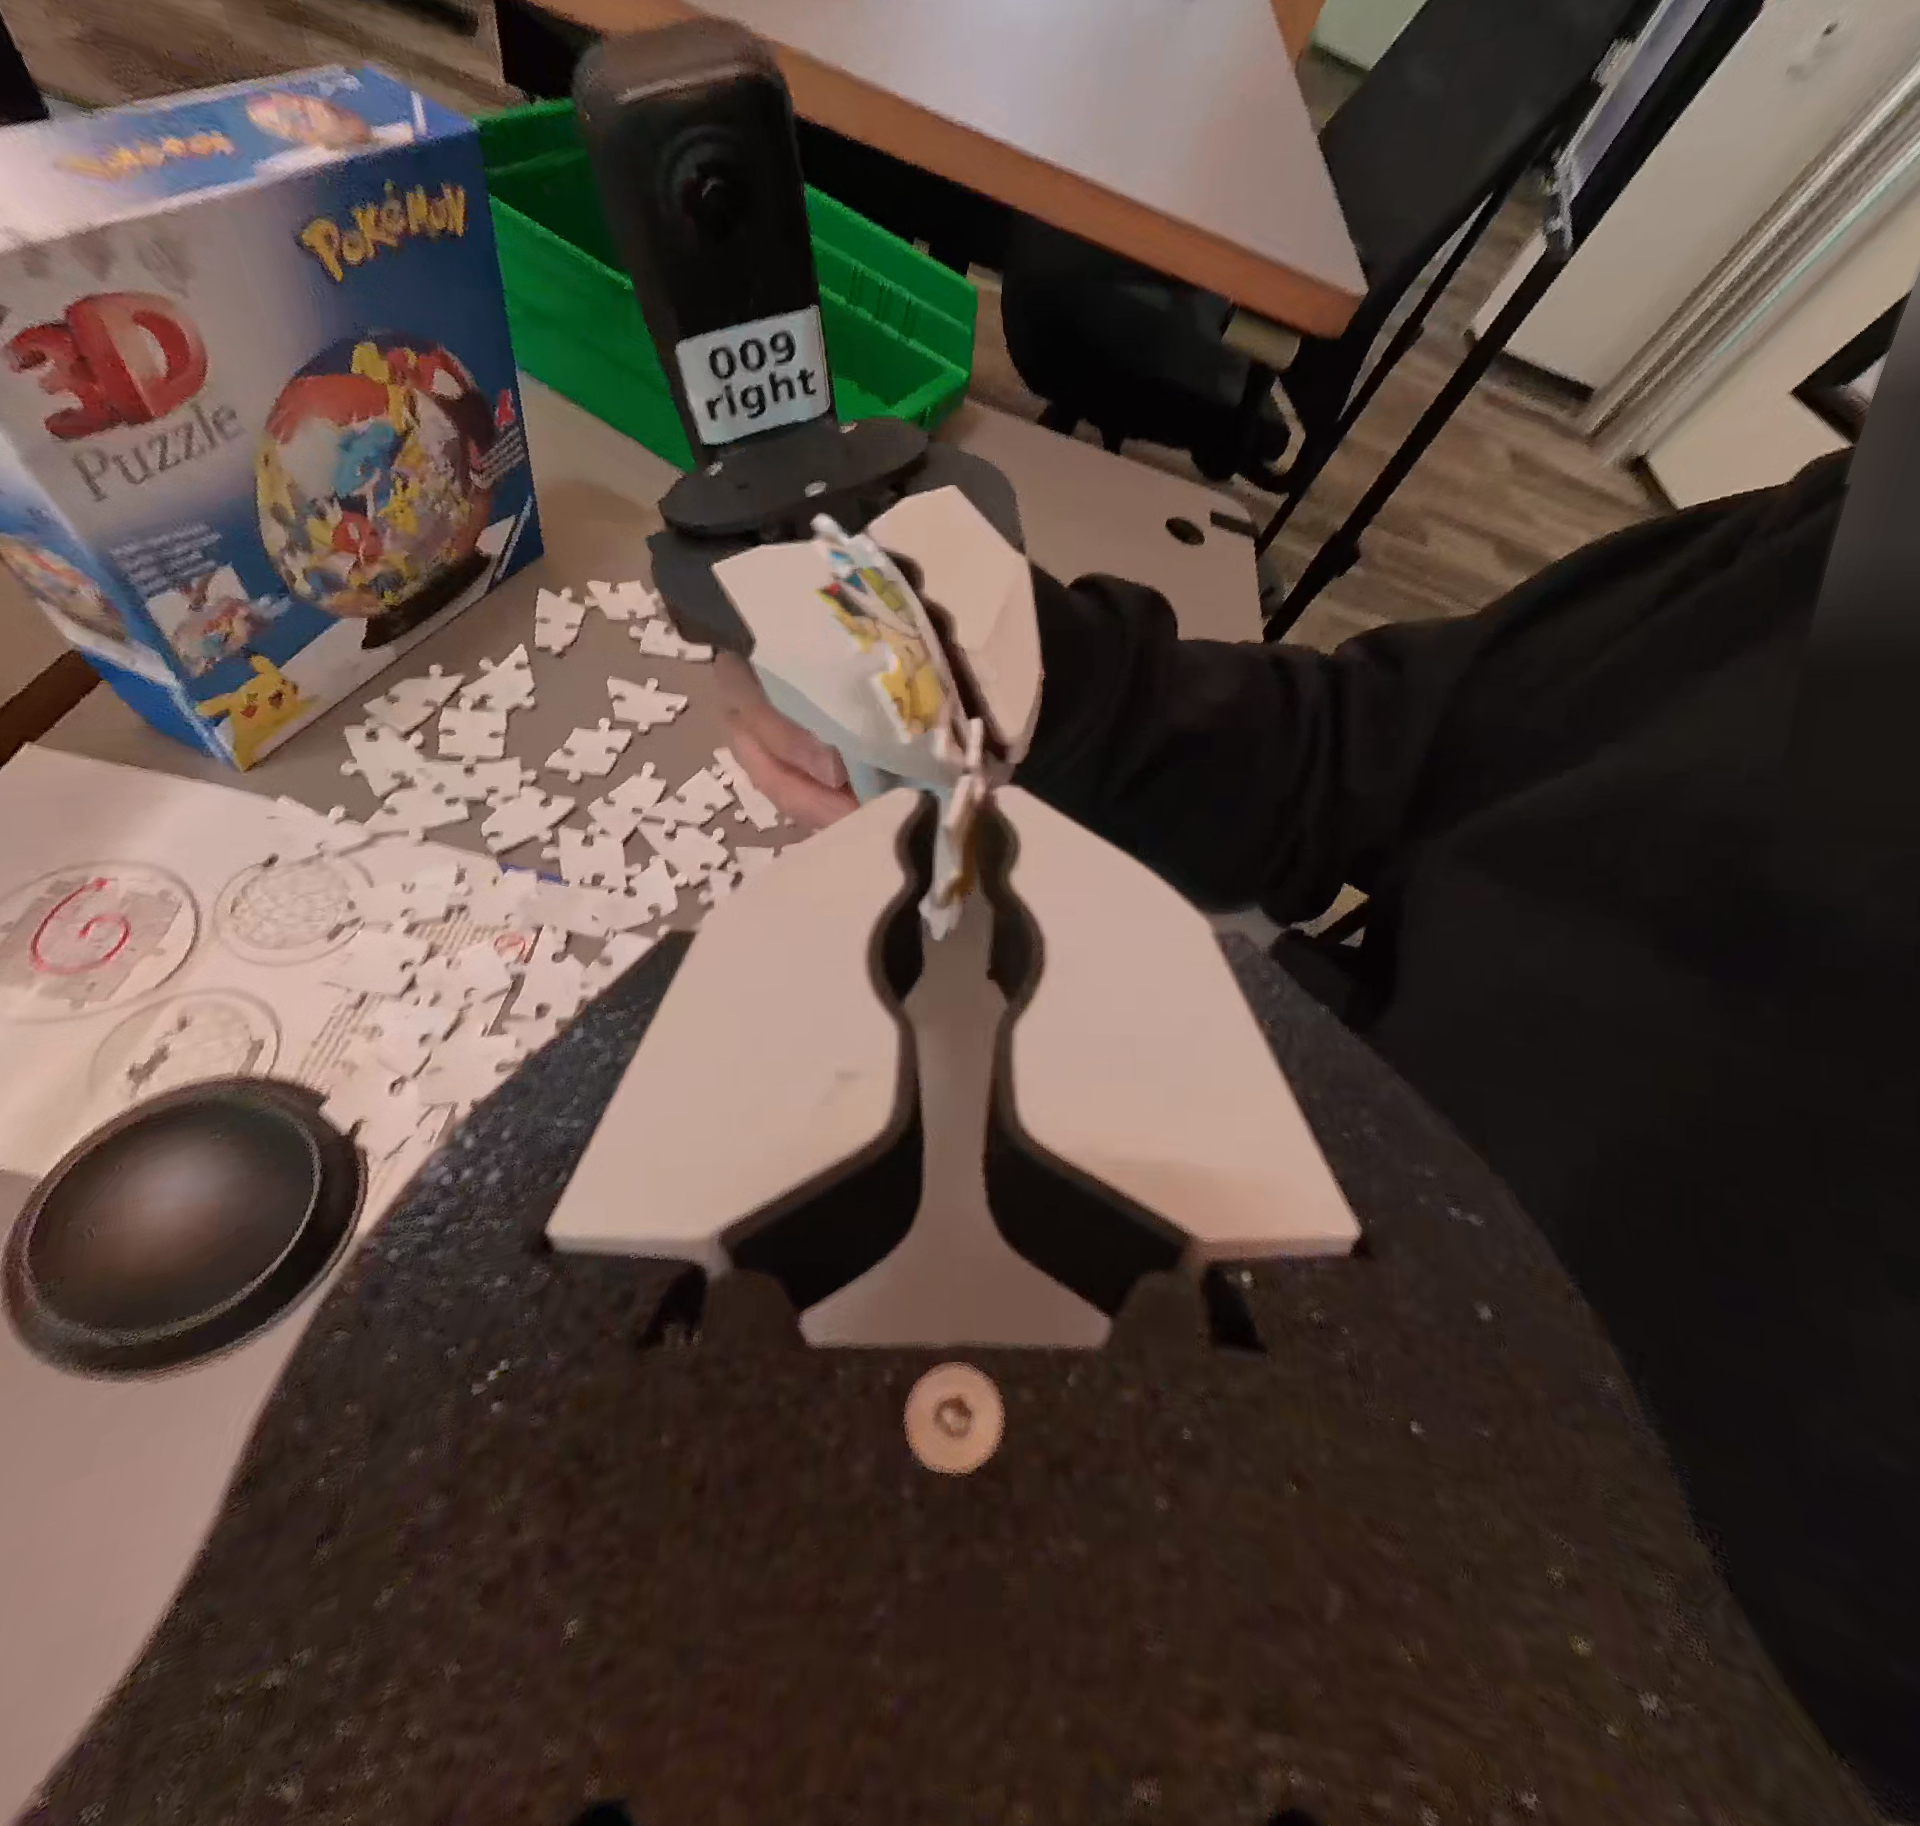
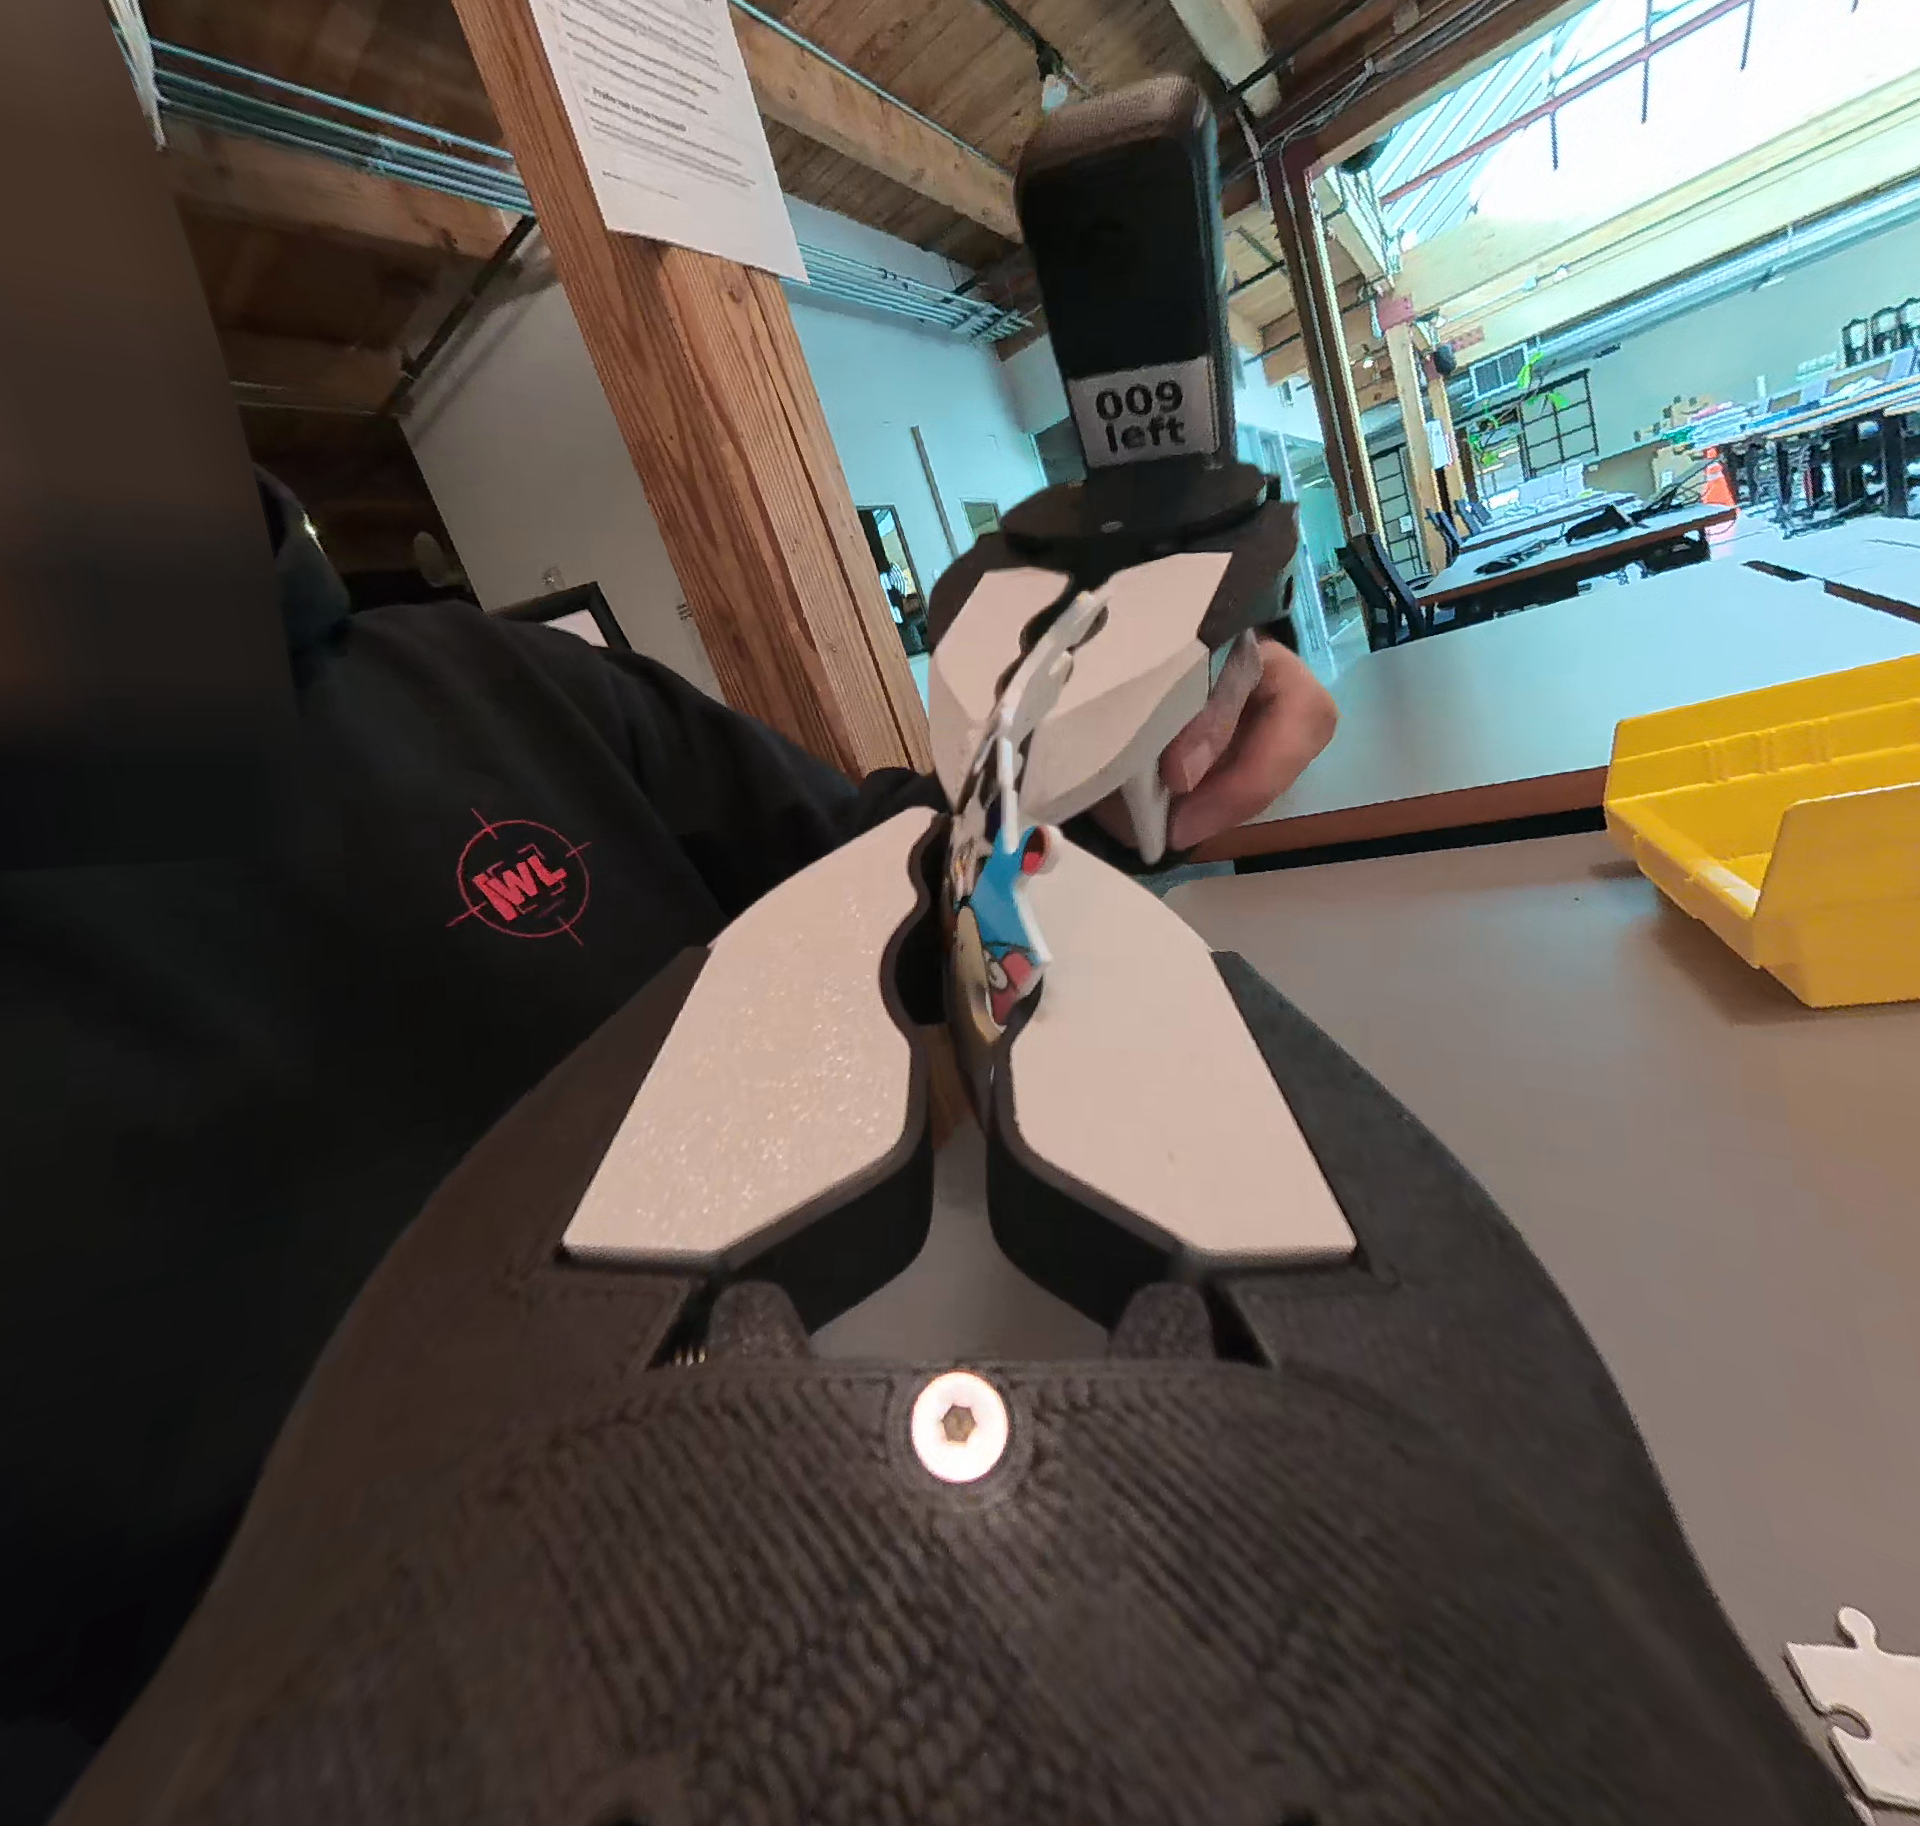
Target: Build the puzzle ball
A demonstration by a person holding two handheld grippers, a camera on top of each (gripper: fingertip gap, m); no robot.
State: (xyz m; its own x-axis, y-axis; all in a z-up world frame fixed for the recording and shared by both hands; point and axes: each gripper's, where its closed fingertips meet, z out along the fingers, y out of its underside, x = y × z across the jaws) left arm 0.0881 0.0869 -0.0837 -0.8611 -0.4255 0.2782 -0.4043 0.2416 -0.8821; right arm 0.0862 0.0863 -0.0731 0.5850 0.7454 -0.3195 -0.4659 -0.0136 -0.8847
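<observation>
left gripper [image 1: 961, 846] fingers pinch a white piece [image 1: 951, 877] edge-on; right gripper [image 2: 971, 903] fingers clamp curved printed strip [image 2: 1003, 929] opposite; edges touching mid-air above table [image 1: 623, 488]

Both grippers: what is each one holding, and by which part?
Left gripper pinches a puzzle piece by its edge; right gripper clamps the joined curved strip at one end.

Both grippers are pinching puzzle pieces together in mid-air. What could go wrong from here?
1. The left gripper and right gripper each pinch only an edge of the curved pieces; pressing could pop the joint or bend a tab.
2. A dropped piece could land among the loose pieces below and get lost.
</observation>
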